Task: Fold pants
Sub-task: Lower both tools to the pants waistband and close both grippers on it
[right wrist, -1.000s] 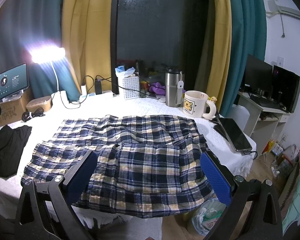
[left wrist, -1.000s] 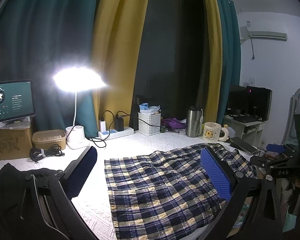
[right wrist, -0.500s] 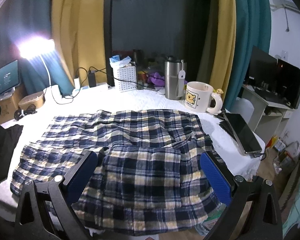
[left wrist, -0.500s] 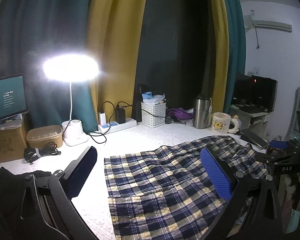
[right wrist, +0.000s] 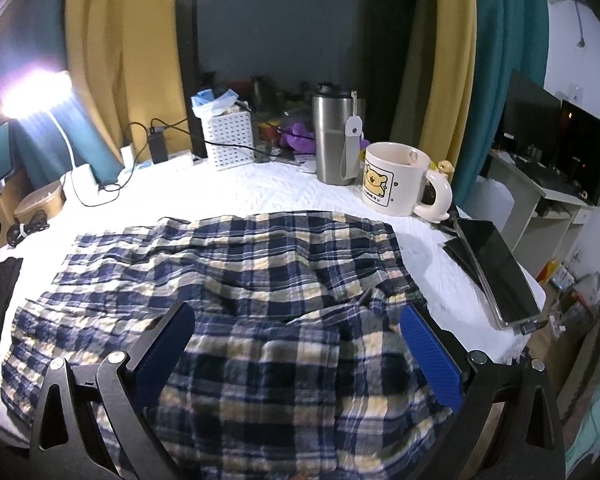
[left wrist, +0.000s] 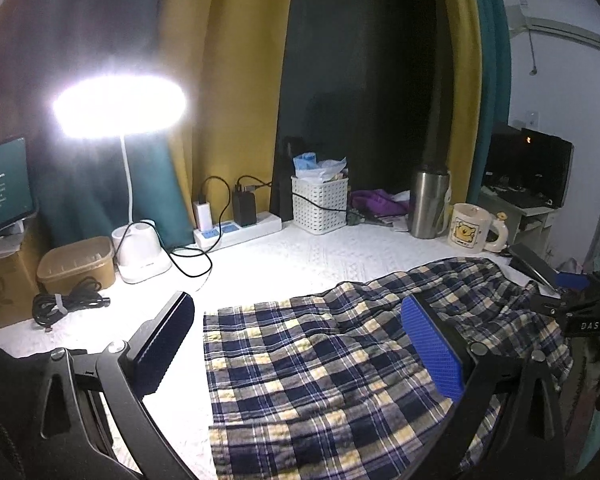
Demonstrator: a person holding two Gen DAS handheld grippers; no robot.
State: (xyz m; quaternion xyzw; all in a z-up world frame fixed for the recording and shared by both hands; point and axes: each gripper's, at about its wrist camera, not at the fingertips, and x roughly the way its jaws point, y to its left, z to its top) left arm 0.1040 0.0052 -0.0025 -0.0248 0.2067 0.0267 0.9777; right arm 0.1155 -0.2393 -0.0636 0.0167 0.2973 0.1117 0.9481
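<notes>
Pants (right wrist: pixel 220 288) lay flat across the tabletop (left wrist: pixel 308 252).
Long axis ran left-right; both claws hovered agape, right claw (right wrist: pixel 296 356) over the waist end, left claw (left wrist: pixel 300 356) at the hems.

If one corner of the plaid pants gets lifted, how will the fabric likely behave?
The plaid pants look thin and rumpled, so they will probably droop limply rather than hold shape. They lie in wrinkled layers, so pushing would likely bunch them. Part hangs over the table edge and may slide off.

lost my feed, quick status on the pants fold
Left gripper open, right gripper open, both over plaid pants. Pants spread flat, unfolded. Mug, phone close by.
</notes>
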